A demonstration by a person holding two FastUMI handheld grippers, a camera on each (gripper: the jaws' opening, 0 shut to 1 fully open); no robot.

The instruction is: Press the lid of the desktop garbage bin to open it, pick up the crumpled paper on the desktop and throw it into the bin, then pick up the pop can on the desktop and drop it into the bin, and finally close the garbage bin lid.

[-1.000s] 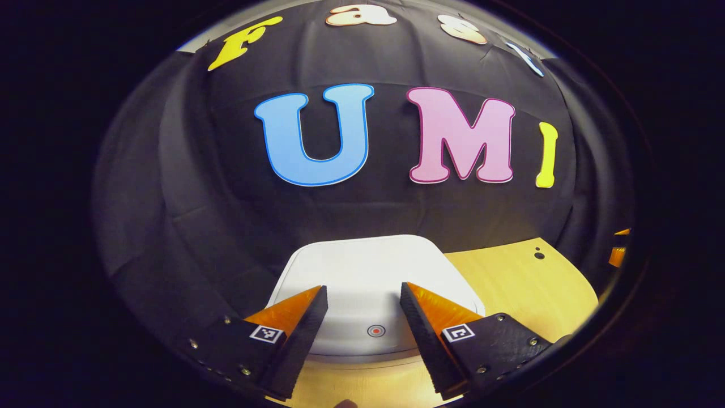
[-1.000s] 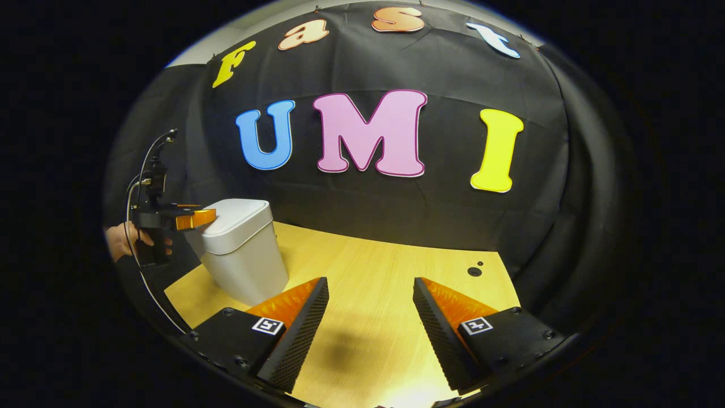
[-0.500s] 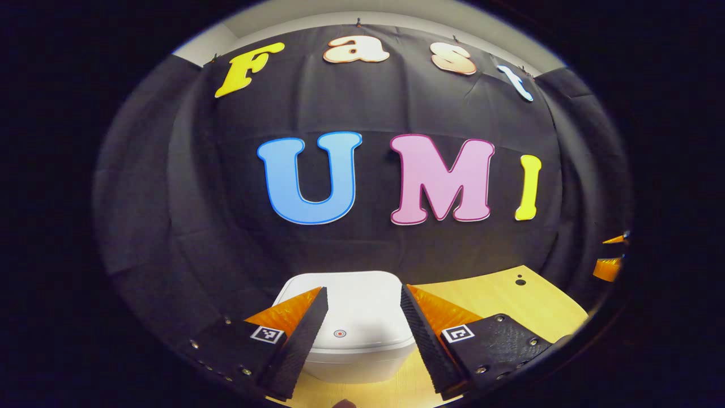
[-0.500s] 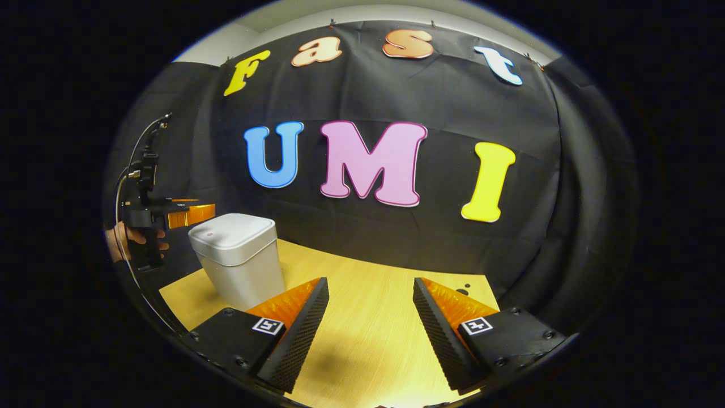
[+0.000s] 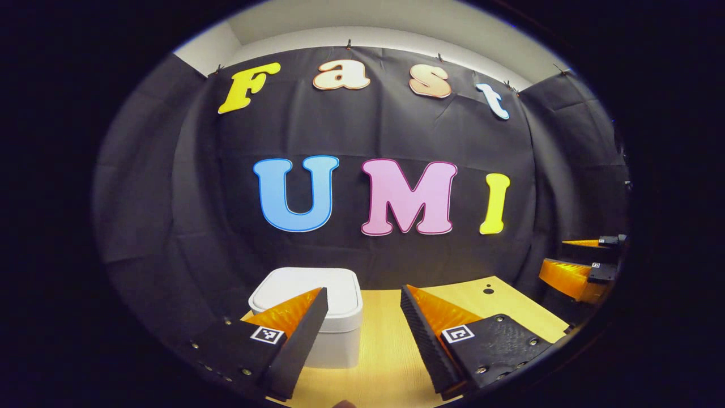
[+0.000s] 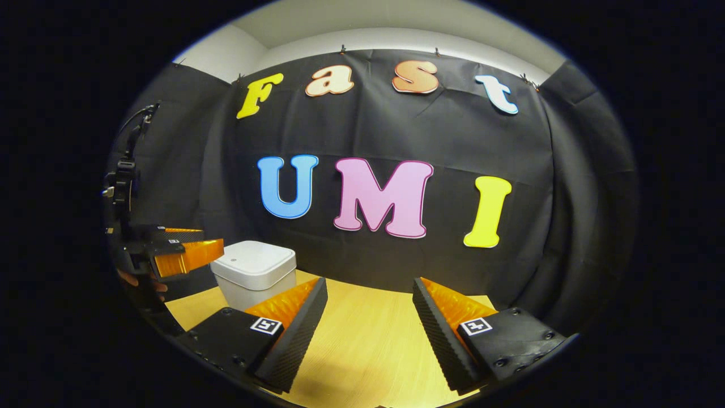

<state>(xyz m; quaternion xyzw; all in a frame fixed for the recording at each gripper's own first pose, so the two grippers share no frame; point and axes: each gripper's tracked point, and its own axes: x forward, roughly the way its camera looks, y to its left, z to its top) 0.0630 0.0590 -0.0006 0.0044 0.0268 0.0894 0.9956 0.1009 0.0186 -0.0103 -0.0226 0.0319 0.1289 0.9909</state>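
Observation:
The white desktop bin point(image 5: 308, 303) stands on the wooden table point(image 5: 385, 345) at the back left, close to the cloth wall, with its lid down. My left gripper point(image 5: 363, 289) hovers in front of it, open, with nothing between its fingers; its left finger overlaps the bin's front. In the right gripper view the bin point(image 6: 257, 272) sits left of centre and the left gripper point(image 6: 212, 238) hangs just left of it, apart from the lid. My right gripper point(image 6: 370, 279) is open over bare wood and holds nothing. It also appears at the far right of the left gripper view point(image 5: 552, 255).
The black cloth wall closes off the back and both sides of the table point(image 6: 368, 345). A small dark hole point(image 5: 488, 291) marks the tabletop at the back right. A hand point(image 6: 141, 280) holds the left gripper's handle.
Both grippers have drawn back from the bin, which now looks smaller and farther off. The left gripper has left the lid, which stays down.

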